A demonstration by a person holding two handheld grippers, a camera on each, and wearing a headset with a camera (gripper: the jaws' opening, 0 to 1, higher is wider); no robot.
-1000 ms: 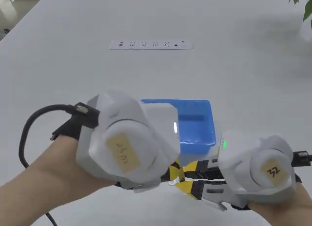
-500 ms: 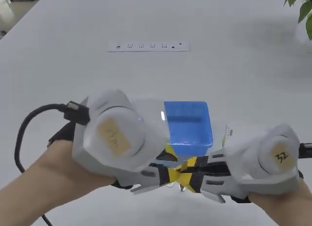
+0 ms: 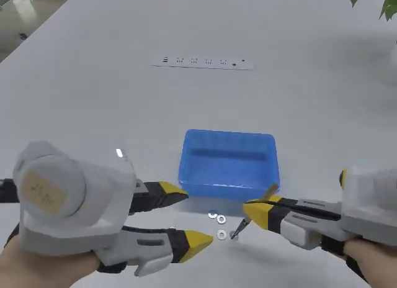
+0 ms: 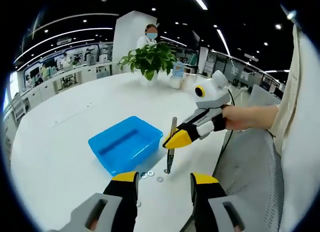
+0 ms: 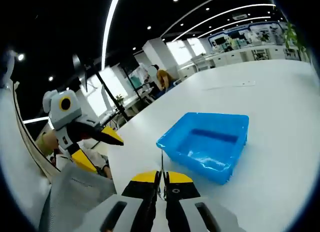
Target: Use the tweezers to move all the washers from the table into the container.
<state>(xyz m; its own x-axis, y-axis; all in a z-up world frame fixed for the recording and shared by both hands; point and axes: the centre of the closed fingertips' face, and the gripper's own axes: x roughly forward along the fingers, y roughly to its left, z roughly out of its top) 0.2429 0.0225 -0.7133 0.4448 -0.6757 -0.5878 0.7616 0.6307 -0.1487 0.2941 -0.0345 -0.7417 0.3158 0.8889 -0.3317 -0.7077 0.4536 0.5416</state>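
Several washers (image 3: pixel 221 234) lie on the surface (image 3: pixel 93 102), just in front of the blue container (image 3: pixel 229 134). We see the right tongs (image 3: pixel 253 208) clamped on the tweezers (image 3: pixel 239 227), whose tip points down among the washers; we cannot tell whether it touches one. The left tongs (image 3: pixel 195 217) are spread apart and hold nothing, just left of the washers.

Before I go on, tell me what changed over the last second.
The left claw and right claw, bunched together before, drew apart sideways. The left is open; the right is shut on the tweezers, tips down by the washers. The blue container stayed put.
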